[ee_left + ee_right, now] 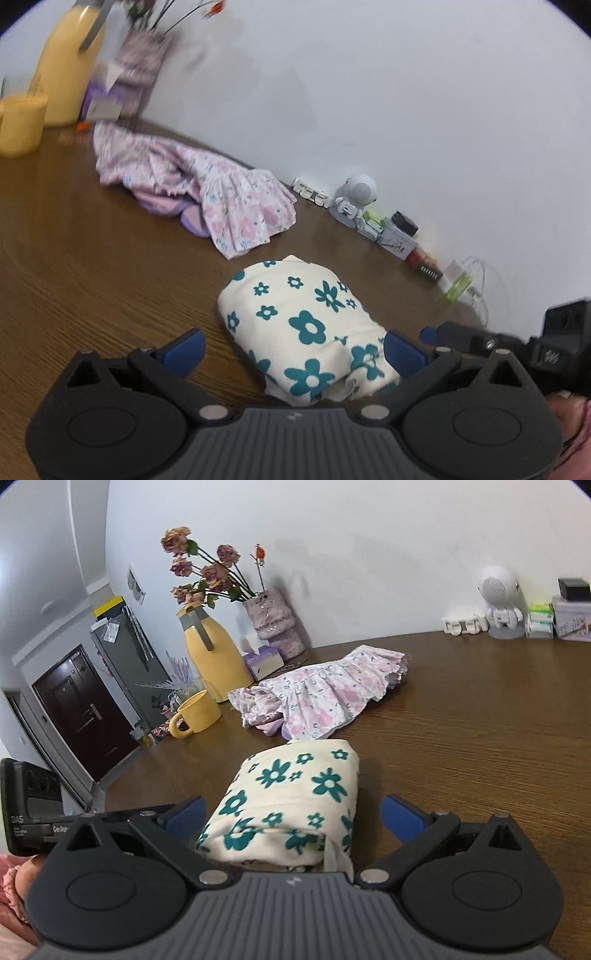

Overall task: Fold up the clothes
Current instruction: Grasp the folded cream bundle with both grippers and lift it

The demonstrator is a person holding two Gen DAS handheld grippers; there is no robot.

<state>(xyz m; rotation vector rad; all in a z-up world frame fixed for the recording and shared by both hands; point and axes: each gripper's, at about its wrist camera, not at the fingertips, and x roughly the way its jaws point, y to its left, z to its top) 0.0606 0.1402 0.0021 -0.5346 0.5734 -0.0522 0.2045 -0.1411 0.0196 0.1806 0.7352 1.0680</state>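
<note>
Folded garment [291,801] on table [480,738], nearest cameras. Unfolded dress [325,694] just behind garment, apart from it. Mug [197,712], jug [210,657], vase [273,627] behind-left of garment. Robot figurine [498,602] behind-right, against wall.

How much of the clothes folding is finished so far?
Done: the cream garment with teal flowers lies folded into a compact bundle. In hand: nothing; the left gripper and right gripper are open around it. Left: the pink floral dress lies crumpled behind.
</note>
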